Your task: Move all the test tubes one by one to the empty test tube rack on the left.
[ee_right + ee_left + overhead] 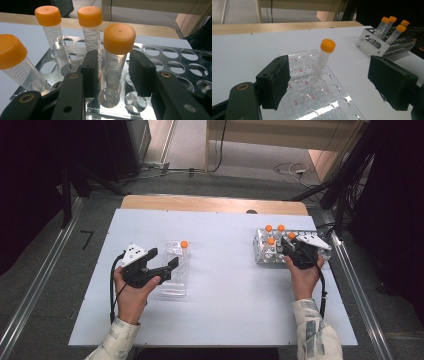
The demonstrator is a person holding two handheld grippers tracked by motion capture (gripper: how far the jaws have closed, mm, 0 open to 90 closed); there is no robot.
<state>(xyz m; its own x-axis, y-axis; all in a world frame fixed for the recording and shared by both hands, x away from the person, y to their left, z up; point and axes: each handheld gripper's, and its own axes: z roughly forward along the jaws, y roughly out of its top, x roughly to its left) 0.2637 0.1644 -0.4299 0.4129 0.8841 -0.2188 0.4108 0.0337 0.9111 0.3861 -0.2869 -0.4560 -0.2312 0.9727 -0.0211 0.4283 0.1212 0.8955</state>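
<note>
The white table carries everything, and the work shown is moving orange-capped tubes between 2 racks. At about 2 o'clock on it sits the metal rack, holding 4 tubes, some leaning loosely in their holes. At about 9 o'clock lies the clear rack, a flat plastic tray of numbered holes with 1 tube already standing in it, tilted toward 1 o'clock in the left gripper view.

The right gripper is at the metal rack with its jaws narrowed around the near tube; in the right gripper view a thin gap shows on each side of the tube, so the pads are not yet pressing on it. The left gripper hangs over the near end of the clear rack, jaws wide and holding nothing.

Risks, as I judge them: the pads sit just under the cap, so a lift may let the tube pivot and catch the hole's edge. The neighbouring tube at 11 o'clock stands close to the left pad and could be knocked. The light clear rack could slide if bumped
</note>
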